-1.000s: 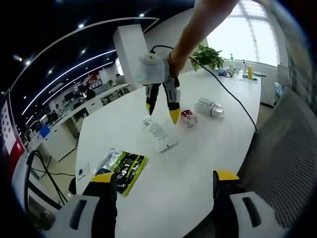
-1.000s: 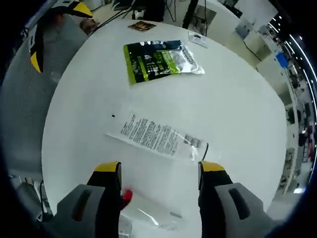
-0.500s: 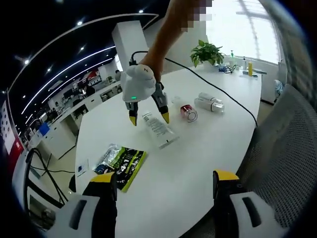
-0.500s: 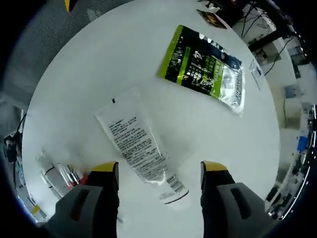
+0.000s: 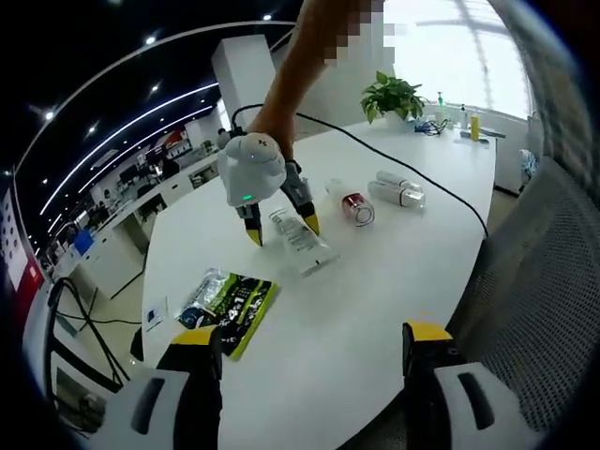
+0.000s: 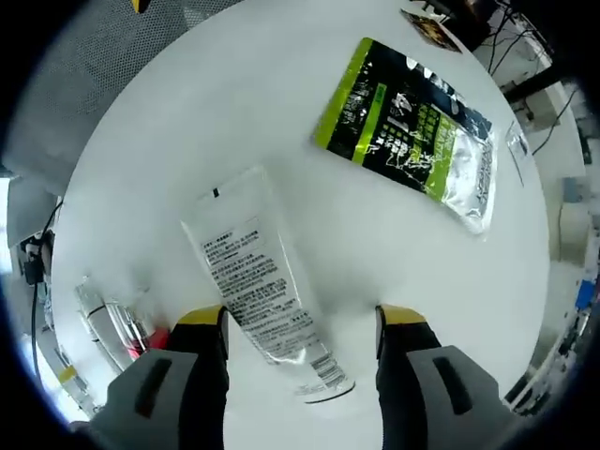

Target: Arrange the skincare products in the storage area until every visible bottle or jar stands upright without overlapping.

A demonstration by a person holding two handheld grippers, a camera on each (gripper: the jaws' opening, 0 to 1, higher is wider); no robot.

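Left gripper: jaws spread wide with nothing between them, rising at about 6 o'clock in the left gripper view, held above the near edge of the white table.

Mesh chair: at 3 to 4 o'clock in the left gripper view, beside the table's edge.

Green sachet: lying flat on the table at about 8 o'clock, just beyond the left jaw; in the right gripper view it sits at 1 o'clock.

Right gripper: jaws wide apart, one on each side of the tube's lower end in the right gripper view, with table showing between each tip and the tube, so not gripping it. In the left gripper view it hangs over the tube at about 11 o'clock, yellow tips pointing down, a person's arm above it.

White tube: lying on its side on the table, printed face up, running from about 10 o'clock down to 6 o'clock in the right gripper view.

Red-capped jar: on its side, just past the tube at about 1 o'clock in the left gripper view.

Clear bottle: also lying down, just beside the jar and farther toward 1 o'clock.

Potted plant: far end of the table, 1 o'clock.

Bottles by the window: upright, farthest off, about 2 o'clock; too small to tell more.
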